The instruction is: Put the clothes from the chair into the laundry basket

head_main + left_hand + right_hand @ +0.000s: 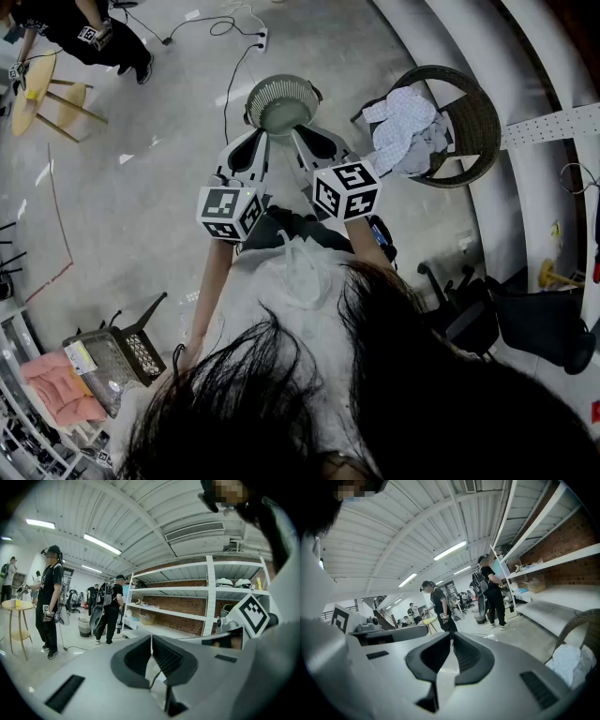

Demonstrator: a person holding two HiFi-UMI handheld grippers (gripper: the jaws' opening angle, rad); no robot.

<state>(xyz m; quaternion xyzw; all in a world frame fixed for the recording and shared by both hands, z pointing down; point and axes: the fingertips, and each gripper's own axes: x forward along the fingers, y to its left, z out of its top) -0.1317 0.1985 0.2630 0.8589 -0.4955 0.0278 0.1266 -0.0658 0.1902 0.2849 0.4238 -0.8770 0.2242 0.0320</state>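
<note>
Grey jaws on both grippers are pressed together with nothing between them. Left gripper (260, 137) and right gripper (299, 133) hang side by side just short of the basket (267, 86), tips aimed at it. Pale, crumpled clothes (403, 131) lie heaped on the wicker chair (473, 122), right of the basket and apart from it. Beyond the basket, a power strip (263, 39) with its cable lies on the floor.

You hold your left gripper (259, 139) and right gripper (300, 133) forward side by side, jaws closed and empty.
</note>
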